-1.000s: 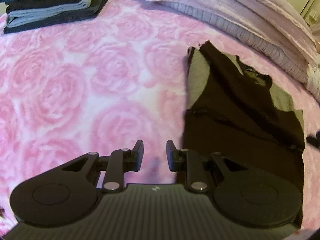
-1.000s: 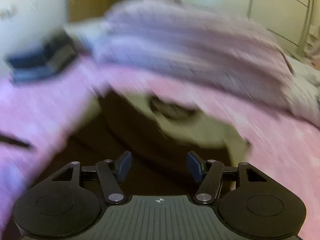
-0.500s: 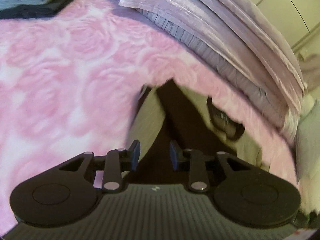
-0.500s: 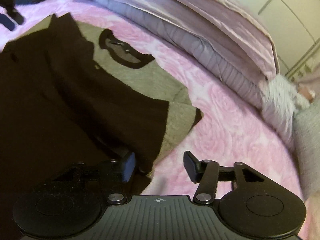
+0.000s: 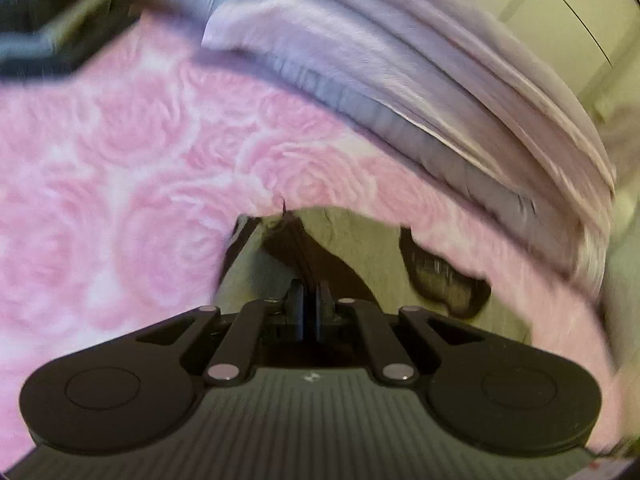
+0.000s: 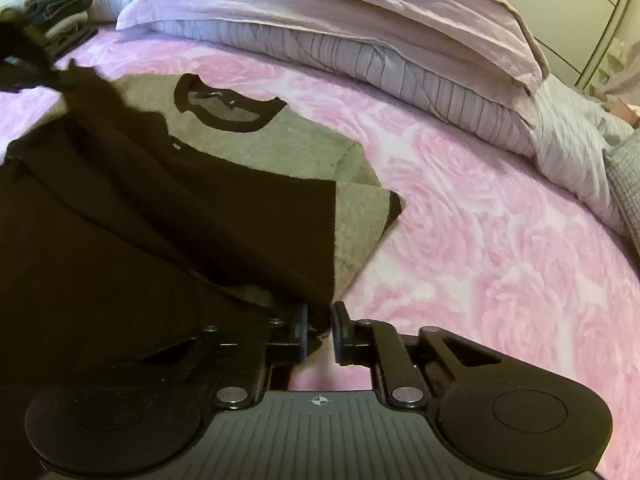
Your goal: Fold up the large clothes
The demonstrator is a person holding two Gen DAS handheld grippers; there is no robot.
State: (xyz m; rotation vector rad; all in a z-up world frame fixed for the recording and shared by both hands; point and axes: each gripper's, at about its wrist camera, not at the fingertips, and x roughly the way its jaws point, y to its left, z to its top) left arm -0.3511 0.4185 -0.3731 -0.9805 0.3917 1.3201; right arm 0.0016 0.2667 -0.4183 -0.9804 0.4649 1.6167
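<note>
Grasp stage of a fold. The garment [image 6: 248,152], grey with black collar, cuffs and a dark folded-over panel, lies flat on the pink rose-print bedspread [image 6: 500,240], collar toward the pillows [image 6: 360,36].

Your left gripper [image 5: 308,308] is clenched: jaws together over the dark strip at the garment's upper left. The view is blurred, and whether cloth is actually pinched there cannot be told. It sits right on the fabric, so a hold looks likely.

Your right gripper [image 6: 320,328] is closing, with a narrow gap left between the jaws. The garment's lower right edge, dark panel over grey, runs into that gap; the pads look not quite pressed home.

Judged step: securing both ends of one side before carrying it across.

Next move calls for:
- finishing the right-hand pinch on both layers, not just the top one
- checking the left hold bears when you lift
- raising both hands evenly, keeping the edge taut
- carrying it over toward the opposite side, laying it square

The stack of folded clothes [image 6: 60,12] sits well apart, up by the pillows.
</note>
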